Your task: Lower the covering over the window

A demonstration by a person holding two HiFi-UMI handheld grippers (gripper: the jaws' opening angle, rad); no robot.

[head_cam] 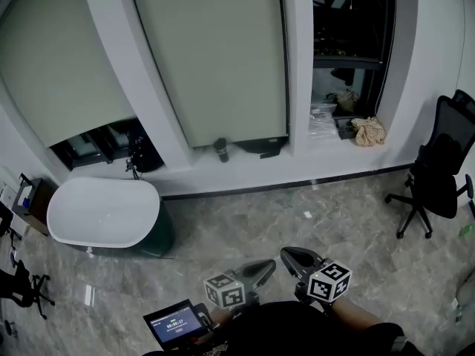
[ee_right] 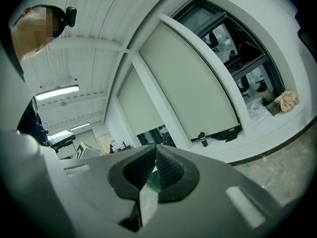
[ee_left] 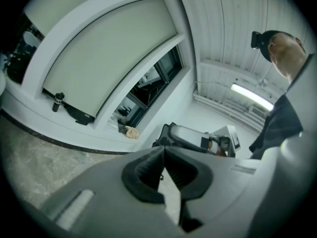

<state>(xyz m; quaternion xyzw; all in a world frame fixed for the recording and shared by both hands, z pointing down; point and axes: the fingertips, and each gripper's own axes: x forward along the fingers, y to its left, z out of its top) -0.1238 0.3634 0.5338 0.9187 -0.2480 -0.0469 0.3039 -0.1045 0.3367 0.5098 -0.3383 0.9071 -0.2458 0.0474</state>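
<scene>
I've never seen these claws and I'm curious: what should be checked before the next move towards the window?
1. Left claw empty: ok, shut on nothing.
2. Right claw empty: ok, shut on nothing.
3. Right-hand window covered: not ok, uncovered.
4. Window within reach: not ok, floor lies between.
5. Office chair out of the way: ok, off to the right.
6. Pull cord found: cannot tell.

My left gripper (head_cam: 269, 265) and right gripper (head_cam: 286, 254) are grey with black pads, and their cubes are patterned in black-and-white squares. The blind (head_cam: 215, 58) is pale beige and the window frame (head_cam: 297, 65) white. The floor (head_cam: 297, 199) is marbled grey. The tub (head_cam: 104, 210) is white, with a base that may be dark green, and the chair (head_cam: 438, 176) is black.
</scene>
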